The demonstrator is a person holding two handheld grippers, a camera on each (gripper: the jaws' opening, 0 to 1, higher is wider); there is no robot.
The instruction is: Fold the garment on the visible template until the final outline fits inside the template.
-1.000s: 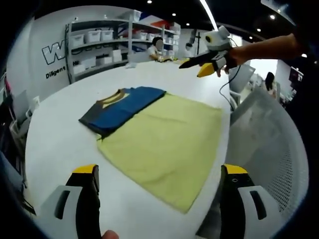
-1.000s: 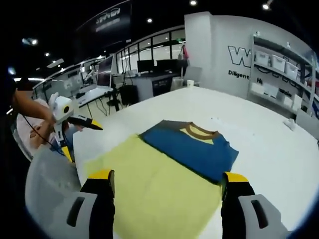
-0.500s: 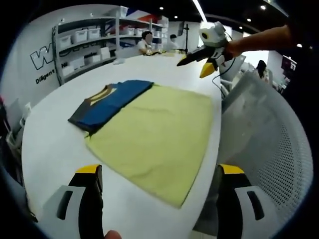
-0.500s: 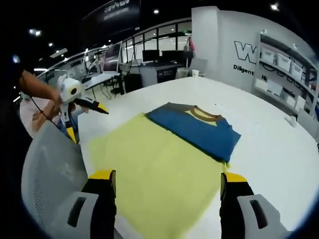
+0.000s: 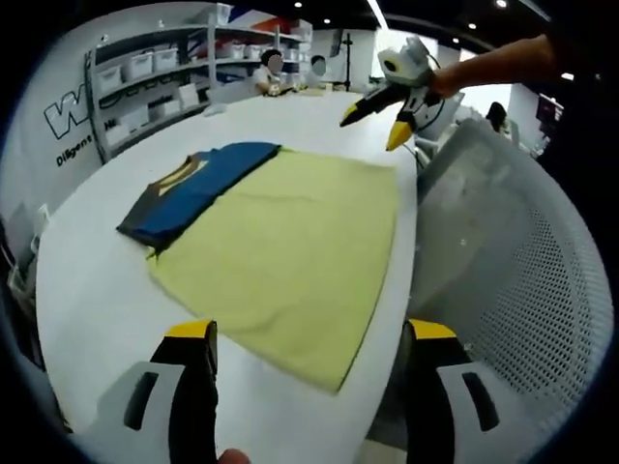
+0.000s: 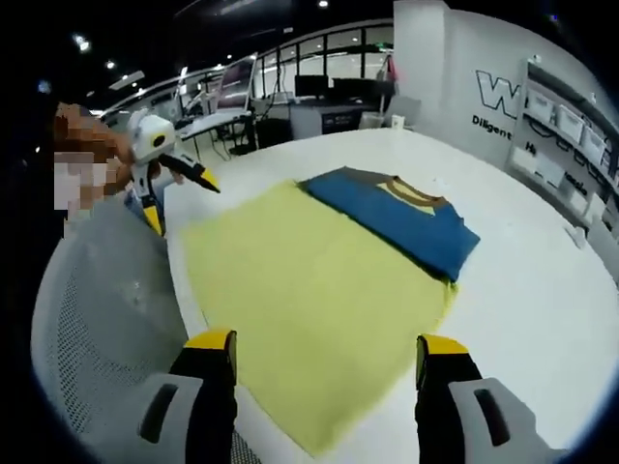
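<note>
The large round white table [image 5: 87, 290] carries everything, and your work lies flat on it near the edge closest to you, within reach of both hands. The big pale yellow rectangular cloth template [image 5: 290, 261] is spread smooth, so its outline is easy to read. The small blue T-shirt with a yellow-brown collar and dark grey sleeve [image 5: 189, 188], already folded into a compact block, rests at the template's far end, partly over its edge, so I judge it is not yet inside the outline. A grey mesh office chair [image 5: 503, 261] stands just beside the table rim.

Your left gripper [image 5: 309, 333] hovers with jaws apart, holding nothing, above the template's near corner; the shirt is well beyond it. Your right gripper [image 6: 324, 343] is likewise spread and empty over the opposite near corner, the shirt ahead and to its right.
</note>
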